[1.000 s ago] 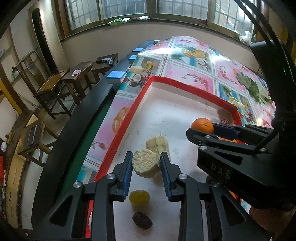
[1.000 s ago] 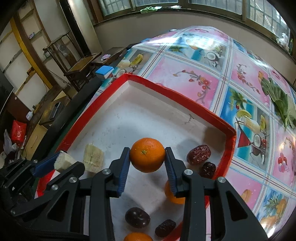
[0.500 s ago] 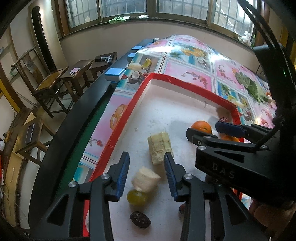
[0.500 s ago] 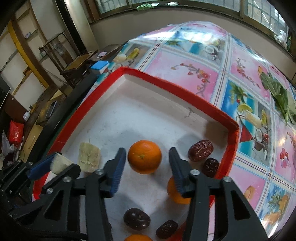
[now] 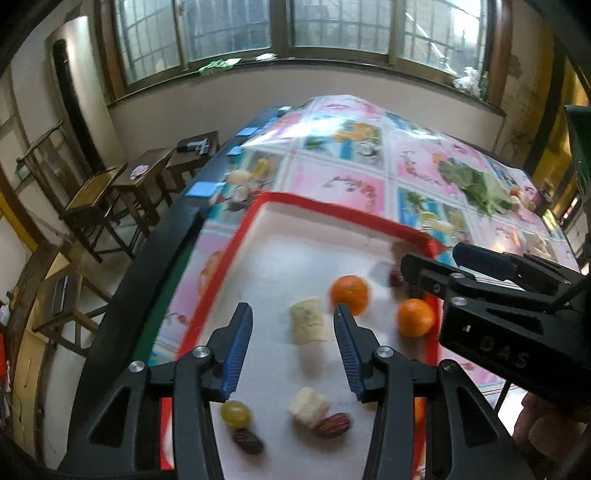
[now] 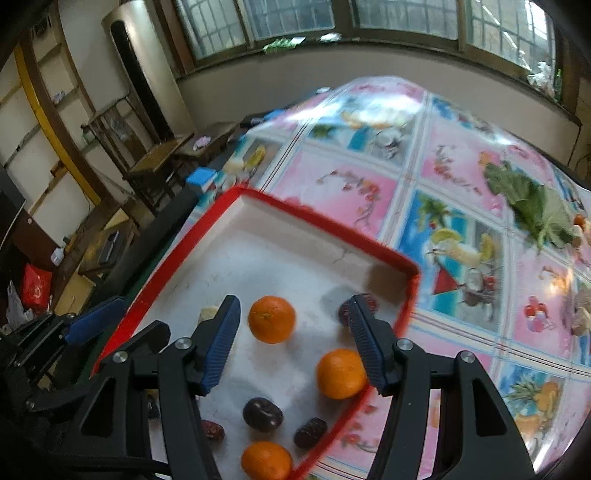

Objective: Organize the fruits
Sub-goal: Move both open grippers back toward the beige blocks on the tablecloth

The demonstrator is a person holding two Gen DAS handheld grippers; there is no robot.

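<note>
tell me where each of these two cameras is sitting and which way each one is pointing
Left wrist: rides the left gripper, looking forward and down over its open fingers into the red-rimmed tray, window beyond; the right gripper shows at right.
Right wrist: rides the right gripper, fingers open, facing the same tray and window; the left gripper shows at lower left.
Shared: the tray, two oranges and the fruit-print tablecloth.

Barred windows (image 5: 332,26), wooden chairs (image 5: 96,195) below
</note>
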